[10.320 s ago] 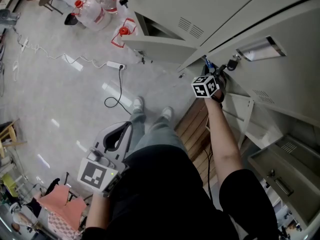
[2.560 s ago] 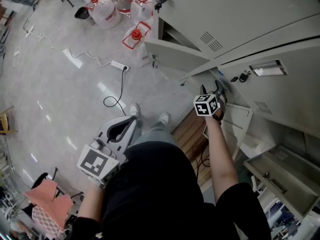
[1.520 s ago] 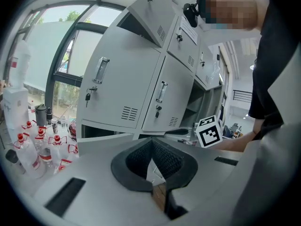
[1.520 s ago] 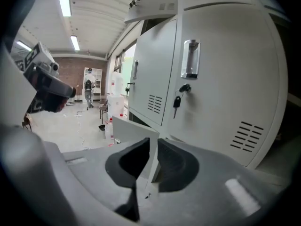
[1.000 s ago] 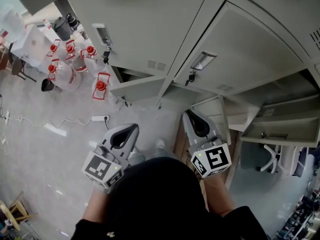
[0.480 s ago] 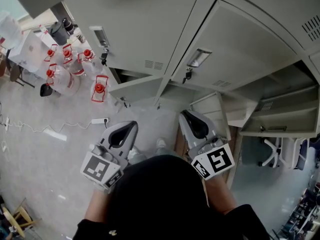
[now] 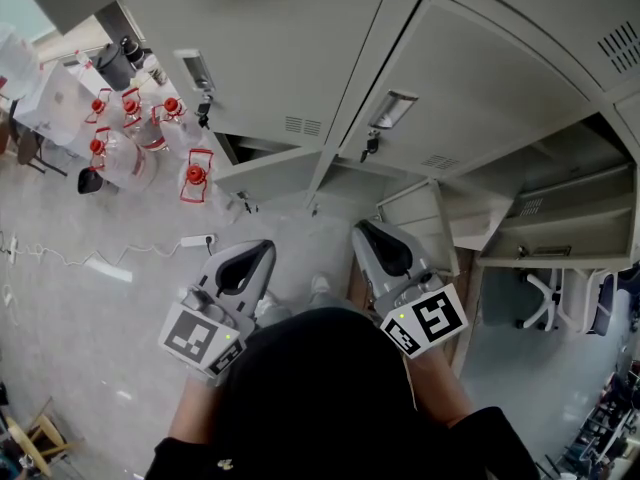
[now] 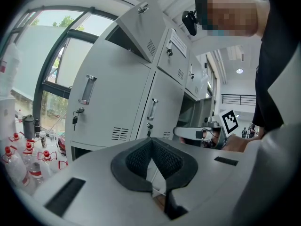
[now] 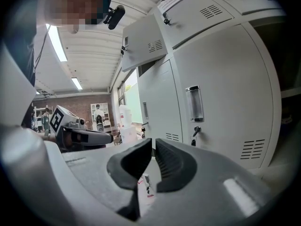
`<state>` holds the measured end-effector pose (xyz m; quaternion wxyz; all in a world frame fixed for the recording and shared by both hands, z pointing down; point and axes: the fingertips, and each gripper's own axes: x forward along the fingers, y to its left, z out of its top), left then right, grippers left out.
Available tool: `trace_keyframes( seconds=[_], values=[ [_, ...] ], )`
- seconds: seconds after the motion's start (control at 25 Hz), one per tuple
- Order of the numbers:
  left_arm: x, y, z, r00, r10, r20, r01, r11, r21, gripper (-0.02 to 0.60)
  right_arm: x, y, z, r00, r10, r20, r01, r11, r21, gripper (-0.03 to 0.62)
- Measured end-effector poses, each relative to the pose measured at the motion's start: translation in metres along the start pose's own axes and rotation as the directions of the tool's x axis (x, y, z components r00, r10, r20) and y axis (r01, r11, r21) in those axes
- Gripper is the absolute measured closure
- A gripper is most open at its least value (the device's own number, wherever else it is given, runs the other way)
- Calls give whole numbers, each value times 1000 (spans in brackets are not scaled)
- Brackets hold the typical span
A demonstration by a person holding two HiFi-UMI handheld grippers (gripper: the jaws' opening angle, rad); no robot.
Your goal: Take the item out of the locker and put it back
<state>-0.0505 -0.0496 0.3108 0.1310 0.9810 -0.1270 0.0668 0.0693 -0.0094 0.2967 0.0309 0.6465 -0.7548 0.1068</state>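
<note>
Grey lockers (image 7: 280,58) fill the top of the head view. The middle door (image 7: 470,78) is closed, with a handle (image 7: 392,108) and a key (image 7: 370,146) hanging in its lock. The same door shows its handle (image 9: 194,103) and key (image 9: 195,132) in the right gripper view. No loose item is in sight. My left gripper (image 7: 255,256) (image 8: 151,145) and right gripper (image 7: 370,238) (image 9: 154,147) are held side by side near my body, short of the lockers. Both are shut with nothing between the pads.
Water jugs with red caps (image 7: 130,138) stand on the floor at the left, by a power strip (image 7: 195,240) and its cable. A low locker door (image 7: 270,173) hangs open. More open doors (image 7: 440,218) and a compartment (image 7: 560,228) are at the right, with a chair (image 7: 545,293) below.
Seconds ago the right gripper was up at the locker door's key; it has since drawn back beside the left one. Over the last second both grippers barely moved.
</note>
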Motion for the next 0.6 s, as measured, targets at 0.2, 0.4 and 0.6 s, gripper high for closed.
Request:
trace_keyframes(
  seconds=[0.2, 0.4, 0.6],
  values=[
    [0, -2, 0, 1000, -1, 3, 1, 1000, 1, 572, -3, -2, -4, 1000, -5, -4, 5, 1000, 13, 574],
    [1, -11, 1, 999, -3, -32, 2, 999, -50, 572, -4, 0, -6, 1000, 2, -5, -2, 1000, 24, 576],
    [1, -12, -1, 1000, -11, -15, 11, 1000, -13, 572, -6, 2, -7, 1000, 17, -2, -16, 999, 35, 574]
  ],
)
